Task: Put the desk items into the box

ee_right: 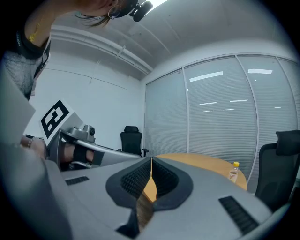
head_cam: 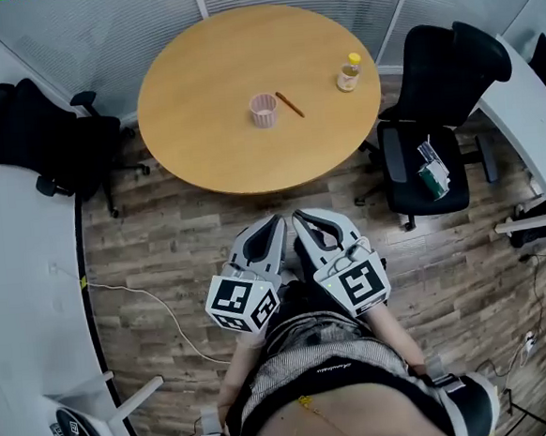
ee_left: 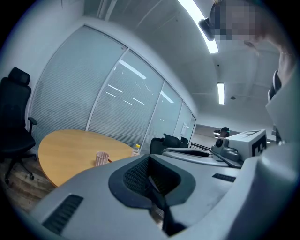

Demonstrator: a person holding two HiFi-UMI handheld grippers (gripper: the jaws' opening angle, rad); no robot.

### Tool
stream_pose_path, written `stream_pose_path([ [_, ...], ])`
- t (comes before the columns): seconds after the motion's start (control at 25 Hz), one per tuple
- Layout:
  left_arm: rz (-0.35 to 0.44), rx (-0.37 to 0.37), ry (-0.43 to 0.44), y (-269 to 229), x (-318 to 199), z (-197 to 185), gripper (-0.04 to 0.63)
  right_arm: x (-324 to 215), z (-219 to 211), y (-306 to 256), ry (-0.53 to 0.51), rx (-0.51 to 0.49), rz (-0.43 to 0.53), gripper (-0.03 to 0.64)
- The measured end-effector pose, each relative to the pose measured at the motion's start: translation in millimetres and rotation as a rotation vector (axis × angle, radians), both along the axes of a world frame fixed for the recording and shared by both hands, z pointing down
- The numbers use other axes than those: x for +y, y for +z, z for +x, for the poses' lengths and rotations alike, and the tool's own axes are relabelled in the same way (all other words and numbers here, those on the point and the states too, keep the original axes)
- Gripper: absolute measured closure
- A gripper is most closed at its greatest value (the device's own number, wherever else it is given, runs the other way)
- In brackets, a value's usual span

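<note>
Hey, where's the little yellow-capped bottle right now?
In the head view, the bottle stands near the right edge of the round table, right of the pencil and the pink cup, close to the black chair.

Office mtg room: round table (head_cam: 258, 91), swivel chairs (head_cam: 430, 120), blind-covered glass partitions (head_cam: 117, 32).

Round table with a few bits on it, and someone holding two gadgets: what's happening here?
A person stands back from the round table, holding the left claw and the right claw close to the body. Both claws are shut and empty. On the table sit a pink cup, a pencil-like stick just beside it, and a small yellow-capped bottle nearer the edge. Nothing has been picked up yet, and no box shows in any view.
</note>
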State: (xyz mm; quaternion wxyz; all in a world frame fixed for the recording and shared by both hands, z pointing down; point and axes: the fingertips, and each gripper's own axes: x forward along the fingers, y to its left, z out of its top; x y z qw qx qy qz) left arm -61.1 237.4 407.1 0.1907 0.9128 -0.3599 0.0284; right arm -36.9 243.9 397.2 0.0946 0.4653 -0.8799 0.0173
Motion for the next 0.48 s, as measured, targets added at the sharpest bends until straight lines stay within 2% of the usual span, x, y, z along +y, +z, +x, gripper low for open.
stream_pose_path([
  [0.28,0.014,0.013,-0.03,-9.0,-53.1,14.8,0.598,-56.4,13.5,-11.3,-0.028,-0.021,0.025,0.594],
  [0.48,0.048,-0.025,-0.027,-17.9,-98.2,32.1,0.598,-105.0,32.5,-20.8,-0.015,-0.038,0.052,0.594],
])
